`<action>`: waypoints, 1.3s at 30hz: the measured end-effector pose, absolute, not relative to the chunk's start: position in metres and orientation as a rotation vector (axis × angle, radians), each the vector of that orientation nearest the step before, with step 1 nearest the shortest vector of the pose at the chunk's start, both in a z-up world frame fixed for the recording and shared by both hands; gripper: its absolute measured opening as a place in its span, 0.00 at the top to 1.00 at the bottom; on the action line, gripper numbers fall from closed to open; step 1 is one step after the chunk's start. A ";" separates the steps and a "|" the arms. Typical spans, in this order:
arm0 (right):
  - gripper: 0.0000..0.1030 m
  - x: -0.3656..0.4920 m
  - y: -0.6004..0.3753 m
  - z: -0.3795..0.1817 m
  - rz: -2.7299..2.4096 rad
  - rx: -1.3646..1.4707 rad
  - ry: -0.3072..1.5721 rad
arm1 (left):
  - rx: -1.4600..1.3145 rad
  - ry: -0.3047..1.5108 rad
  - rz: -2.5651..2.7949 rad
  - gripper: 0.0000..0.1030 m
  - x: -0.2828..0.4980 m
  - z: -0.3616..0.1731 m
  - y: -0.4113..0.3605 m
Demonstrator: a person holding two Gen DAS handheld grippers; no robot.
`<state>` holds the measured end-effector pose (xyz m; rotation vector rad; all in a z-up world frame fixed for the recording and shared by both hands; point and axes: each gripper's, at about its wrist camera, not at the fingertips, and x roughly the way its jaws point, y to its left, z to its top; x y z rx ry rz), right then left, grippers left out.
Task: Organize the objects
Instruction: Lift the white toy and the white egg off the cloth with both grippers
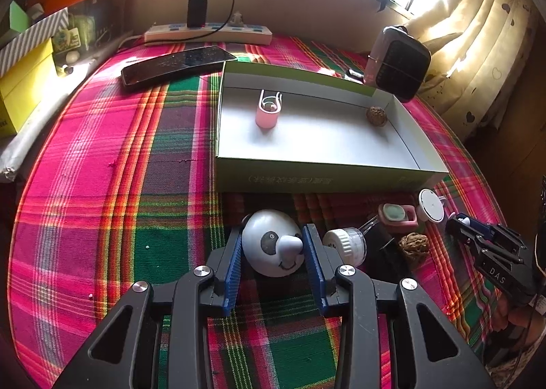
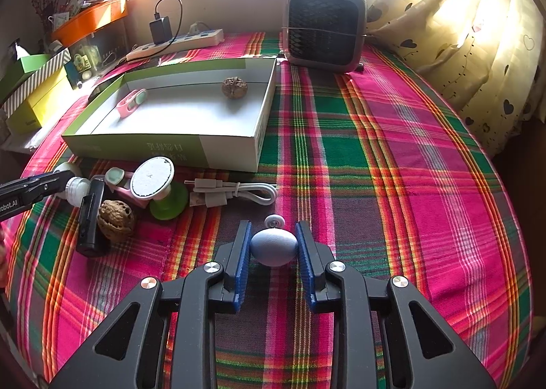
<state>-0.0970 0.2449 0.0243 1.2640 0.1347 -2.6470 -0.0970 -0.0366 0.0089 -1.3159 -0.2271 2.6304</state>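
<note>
Sunlit windows and a cream curtain with dark hearts back a table covered in a pink, green and orange plaid cloth (image 2: 392,156). On the cloth lies a shallow open cardboard box (image 1: 307,177) with green outer walls and a pale inside; it holds a pink clip-like holder (image 1: 267,112) at its left and a brown wrinkled walnut (image 1: 376,115) in its far right corner.

Near the box's front wall, the left gripper (image 1: 273,245) has its blue ribbed pads clamped on a white egg-shaped toy with a panda face (image 1: 273,247). Just right of it lie a small white-capped clear bottle (image 1: 344,245), a black block, a second walnut (image 1: 413,242) and a white round disc on a green base (image 2: 153,180).

Further right, the right gripper (image 2: 274,245) is clamped on a pale blue egg-shaped object (image 2: 274,247) resting on the cloth, with a white coiled cable (image 2: 235,192) beyond it. A grey desk fan (image 2: 324,27) stands at the far side.
</note>
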 end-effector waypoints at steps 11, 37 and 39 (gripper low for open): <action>0.74 -0.097 0.245 0.025 -2.648 1.264 0.136 | -1.314 -0.232 2.634 0.70 -0.096 0.011 -0.037; 0.74 -0.088 0.242 0.036 -2.641 1.205 0.124 | -1.253 -0.166 2.671 0.70 -0.086 0.025 -0.029; 0.74 -0.088 0.241 0.038 -2.638 1.197 0.121 | -1.248 -0.163 2.672 0.70 -0.085 0.027 -0.029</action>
